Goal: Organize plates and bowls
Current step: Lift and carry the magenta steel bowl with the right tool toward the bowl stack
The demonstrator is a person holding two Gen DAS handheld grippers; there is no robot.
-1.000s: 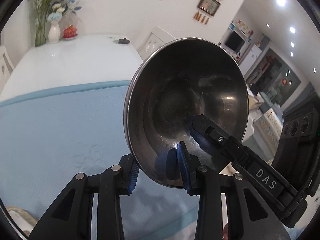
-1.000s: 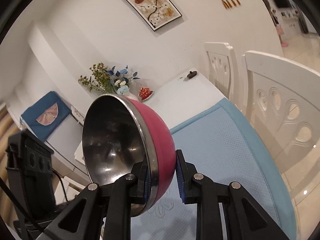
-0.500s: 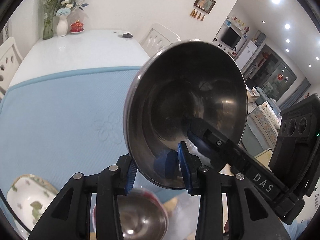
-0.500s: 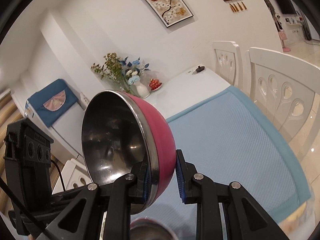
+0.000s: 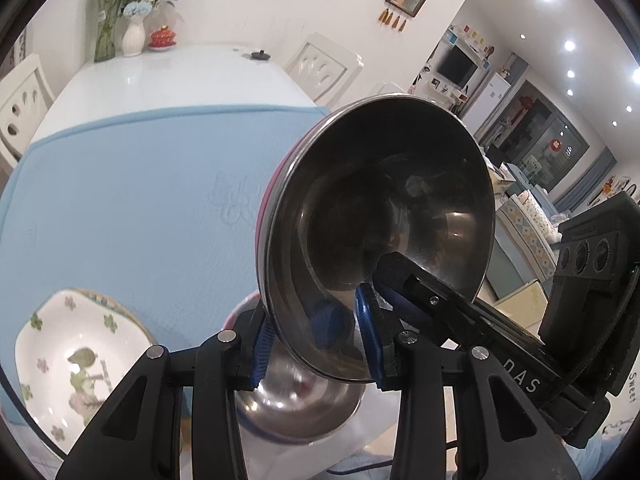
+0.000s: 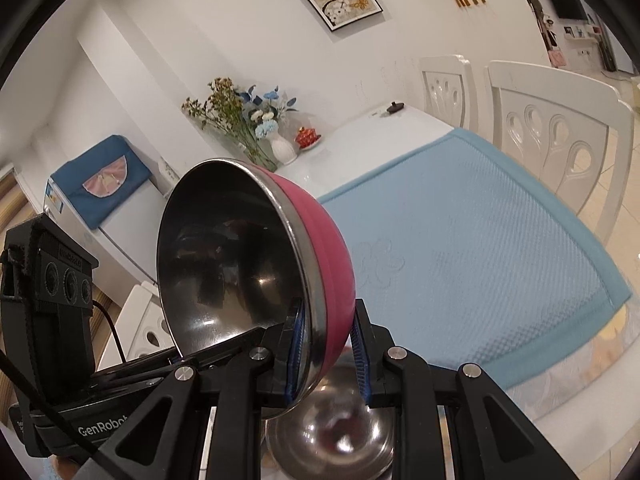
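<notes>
Now a second steel bowl (image 5: 298,396) shows below both gripper-held pink bowl (image 6: 256,276)

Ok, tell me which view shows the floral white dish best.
Left wrist view. The floral white dish sits at its lower left on the blue mat, inside and green print plain, its near edge cut off by the frame. The right wrist view does not show it at all.

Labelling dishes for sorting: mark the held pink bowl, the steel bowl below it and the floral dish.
held pink bowl (image 6: 328,256), right wrist view, on its pink outer wall.
steel bowl (image 5: 296,408), left wrist view, on its shiny inside.
floral dish (image 5: 80,364), left wrist view, on its white inner floor.
</notes>
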